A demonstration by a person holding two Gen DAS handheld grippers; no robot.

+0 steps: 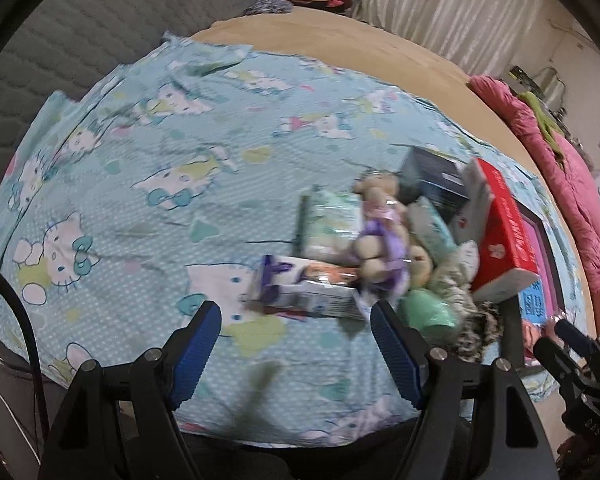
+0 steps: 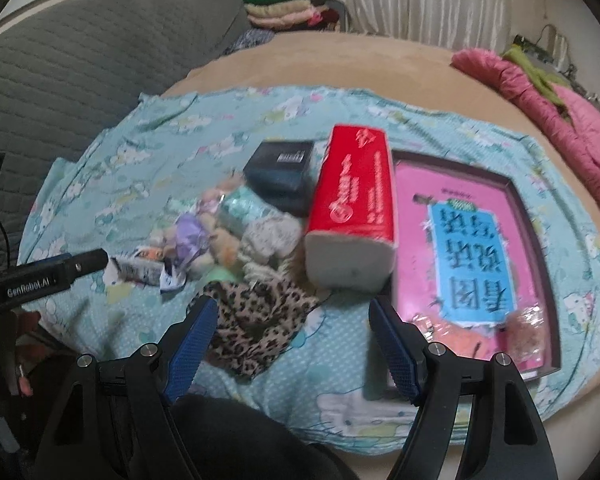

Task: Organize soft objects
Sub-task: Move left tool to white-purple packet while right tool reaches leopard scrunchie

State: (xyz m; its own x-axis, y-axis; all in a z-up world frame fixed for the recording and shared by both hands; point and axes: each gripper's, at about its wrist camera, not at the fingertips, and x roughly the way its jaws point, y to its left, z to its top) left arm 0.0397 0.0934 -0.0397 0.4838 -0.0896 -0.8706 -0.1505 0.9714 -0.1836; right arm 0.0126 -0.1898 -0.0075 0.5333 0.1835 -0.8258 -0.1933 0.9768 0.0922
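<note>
A pile of soft things lies on the blue cartoon-cat sheet (image 1: 140, 200): a plush toy in a purple dress (image 1: 380, 240), tissue packs (image 1: 332, 220), a small flat packet (image 1: 308, 292), a green roll (image 1: 428, 312), a leopard-print cloth (image 2: 256, 320) and a red tissue brick (image 2: 352, 208). My left gripper (image 1: 296, 340) is open and empty, just short of the flat packet. My right gripper (image 2: 292, 340) is open and empty, its left finger beside the leopard cloth. The left gripper also shows in the right wrist view (image 2: 84, 264).
A pink book in a dark tray (image 2: 472, 256) lies right of the red brick, and a dark box (image 2: 280, 172) lies behind the pile. A pink quilt (image 2: 560, 104) lies at the bed's right edge. A grey headboard (image 2: 80, 60) and folded clothes (image 2: 284, 8) are behind.
</note>
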